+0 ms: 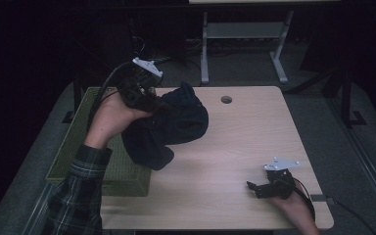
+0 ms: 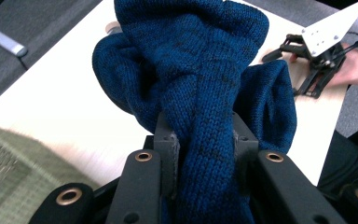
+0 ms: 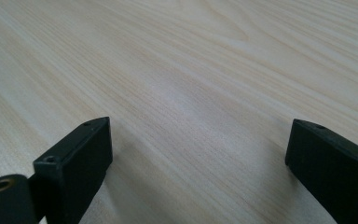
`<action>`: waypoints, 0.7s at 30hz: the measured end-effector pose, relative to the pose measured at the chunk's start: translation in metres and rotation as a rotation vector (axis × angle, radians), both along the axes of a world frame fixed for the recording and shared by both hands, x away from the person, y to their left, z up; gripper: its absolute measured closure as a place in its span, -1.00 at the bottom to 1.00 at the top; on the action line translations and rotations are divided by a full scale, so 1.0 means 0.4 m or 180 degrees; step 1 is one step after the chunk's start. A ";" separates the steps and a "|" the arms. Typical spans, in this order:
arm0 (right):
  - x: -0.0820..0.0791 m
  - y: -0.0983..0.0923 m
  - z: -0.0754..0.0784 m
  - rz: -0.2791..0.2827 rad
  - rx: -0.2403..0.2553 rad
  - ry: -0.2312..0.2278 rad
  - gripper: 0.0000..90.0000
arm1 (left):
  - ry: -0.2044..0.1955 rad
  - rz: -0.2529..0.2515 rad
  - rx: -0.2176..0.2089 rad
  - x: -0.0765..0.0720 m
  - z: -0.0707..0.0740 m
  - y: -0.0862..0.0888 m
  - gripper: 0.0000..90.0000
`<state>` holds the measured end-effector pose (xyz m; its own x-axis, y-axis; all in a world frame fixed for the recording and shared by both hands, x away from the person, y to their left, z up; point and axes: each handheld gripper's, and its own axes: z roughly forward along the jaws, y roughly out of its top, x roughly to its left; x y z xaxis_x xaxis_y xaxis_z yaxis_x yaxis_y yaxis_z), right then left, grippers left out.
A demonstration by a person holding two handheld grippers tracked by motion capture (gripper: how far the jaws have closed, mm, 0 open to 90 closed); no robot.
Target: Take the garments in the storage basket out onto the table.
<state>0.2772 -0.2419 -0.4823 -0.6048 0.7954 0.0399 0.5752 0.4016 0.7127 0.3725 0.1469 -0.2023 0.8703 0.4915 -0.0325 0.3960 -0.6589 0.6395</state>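
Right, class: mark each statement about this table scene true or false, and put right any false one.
1. The left gripper is shut on the blue knitted garment. True.
2. The garment lies flat inside the green basket. False: it hangs from the left gripper over the table's left side, beside the basket.
3. The right gripper is open with nothing between its jaws. True.
4. The right gripper is held high above the wooden table. False: it sits low by the table's near right corner.

Green woven basket (image 1: 73, 152) at the wooden table's (image 1: 235, 147) left edge; grey desk frame (image 1: 245, 34) beyond
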 end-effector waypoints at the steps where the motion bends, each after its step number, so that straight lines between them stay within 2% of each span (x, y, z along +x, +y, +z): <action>1: 0.000 0.000 0.000 -0.0005 -0.0002 0.0000 -0.85 | -0.0001 -0.0011 -0.0009 -0.001 -0.002 -0.008 0.58; 6: -0.002 0.001 0.000 -0.0038 -0.0002 -0.0008 -0.85 | 0.0020 -0.0085 -0.0079 -0.004 -0.018 -0.062 0.58; 17: -0.001 -0.001 0.000 -0.0041 -0.0012 -0.0023 -0.85 | 0.0082 -0.0200 -0.0114 -0.001 -0.072 -0.160 0.58; 21: 0.000 -0.001 0.000 -0.0026 -0.0012 -0.0018 -0.85 | 0.0111 -0.0267 -0.0059 -0.002 -0.102 -0.203 0.58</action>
<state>0.2772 -0.2424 -0.4823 -0.5986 0.8003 0.0335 0.5744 0.3997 0.7144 0.3715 0.0656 -0.2430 0.9066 0.4159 -0.0719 0.3621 -0.6789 0.6388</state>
